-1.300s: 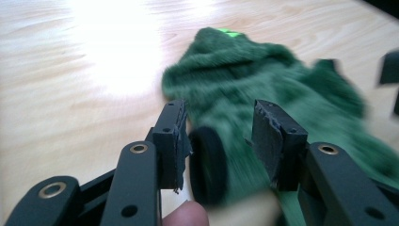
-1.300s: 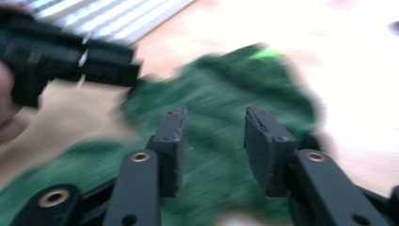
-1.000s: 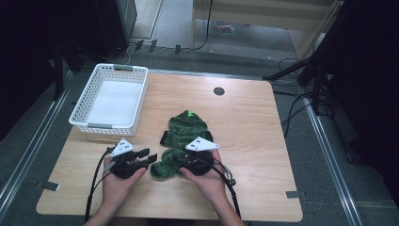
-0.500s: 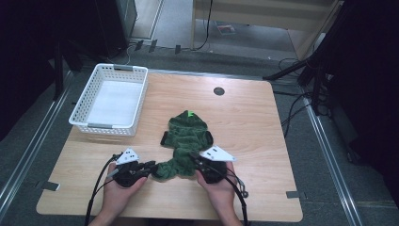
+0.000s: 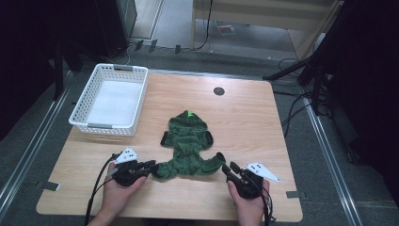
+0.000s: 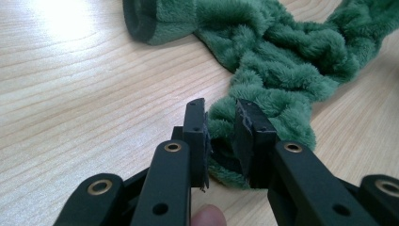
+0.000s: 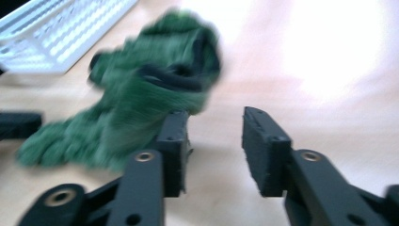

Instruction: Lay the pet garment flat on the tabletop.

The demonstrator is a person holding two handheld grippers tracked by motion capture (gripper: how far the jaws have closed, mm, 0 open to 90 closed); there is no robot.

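A green plush hooded garment (image 5: 188, 146) lies flat on the wooden table (image 5: 249, 122), hood toward the far side. My left gripper (image 5: 151, 165) is at its lower left corner, shut on the fabric. In the left gripper view the green garment (image 6: 282, 61) is bunched between the jaws of my left gripper (image 6: 221, 113). My right gripper (image 5: 225, 168) stands open just off the garment's lower right end. In the blurred right gripper view, nothing is between the jaws of my right gripper (image 7: 214, 122), and the garment (image 7: 141, 89) lies to their left.
A white plastic basket (image 5: 106, 126) stands at the table's far left, also seen as a white basket (image 7: 61, 33) in the right gripper view. A black round cable port (image 5: 219, 91) sits near the far edge. Bare wood lies to the garment's right.
Both hands have drawn back toward the near edge and apart. The garment's lower end is now stretched wider. My right gripper has moved right and come off the fabric.
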